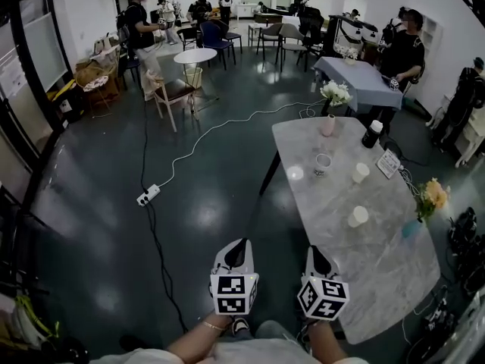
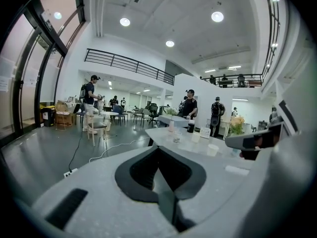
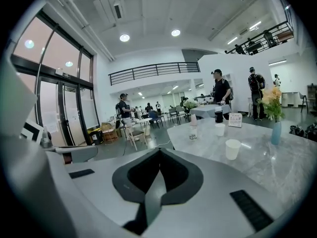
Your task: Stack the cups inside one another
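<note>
Hanging side by side over the dark floor, just off the near left edge of the marble table, the left gripper and the right gripper point toward the far end of the room. Each has its jaws pressed together with nothing between them; both gripper views show the tips meeting in a closed point. The three cups stand upright on the table, well beyond the grippers and apart from one another. The white cup is nearest, the second white cup is farther off, and the patterned cup is just left of that one. Past them, at the far end of the table, stand a pink vase of white flowers and a dark bottle, with a small card near the right edge. A blue vase of pale flowers stands at the right edge, beside the nearest cup. On the floor to the left lies a white power strip, and a white cable runs from it toward the table's far corner. People stand among chairs and small tables at the far end of the room, too small to tell more.
</note>
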Tool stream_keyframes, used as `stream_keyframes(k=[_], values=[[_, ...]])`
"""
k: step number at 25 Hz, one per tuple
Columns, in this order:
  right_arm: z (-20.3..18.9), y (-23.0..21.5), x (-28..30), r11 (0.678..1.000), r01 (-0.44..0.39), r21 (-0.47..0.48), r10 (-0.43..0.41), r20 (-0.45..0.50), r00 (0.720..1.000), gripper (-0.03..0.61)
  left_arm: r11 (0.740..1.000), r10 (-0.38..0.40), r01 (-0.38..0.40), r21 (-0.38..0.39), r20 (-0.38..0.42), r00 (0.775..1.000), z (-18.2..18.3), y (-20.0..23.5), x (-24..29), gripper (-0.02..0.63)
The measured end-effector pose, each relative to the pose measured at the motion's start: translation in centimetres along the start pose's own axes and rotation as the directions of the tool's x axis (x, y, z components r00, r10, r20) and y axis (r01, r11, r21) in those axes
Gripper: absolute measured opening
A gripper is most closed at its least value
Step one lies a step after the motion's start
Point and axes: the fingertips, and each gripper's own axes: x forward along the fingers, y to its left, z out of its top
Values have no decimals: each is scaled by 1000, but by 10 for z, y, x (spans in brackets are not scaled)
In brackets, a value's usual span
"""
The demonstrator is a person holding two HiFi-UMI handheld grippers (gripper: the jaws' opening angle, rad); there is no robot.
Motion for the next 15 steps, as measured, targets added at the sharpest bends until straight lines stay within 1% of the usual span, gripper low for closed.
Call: stream_keyframes(k=[7,15], values=[[3,-34,23,995,84,50,-84,-1,996,6,998,-59,60,33,-21,998,6,-8,41,-3],[19,-80,83,984,152,97,-153,12,988,6,989,-119,122,82,-36,992,22,-17,121,-3]])
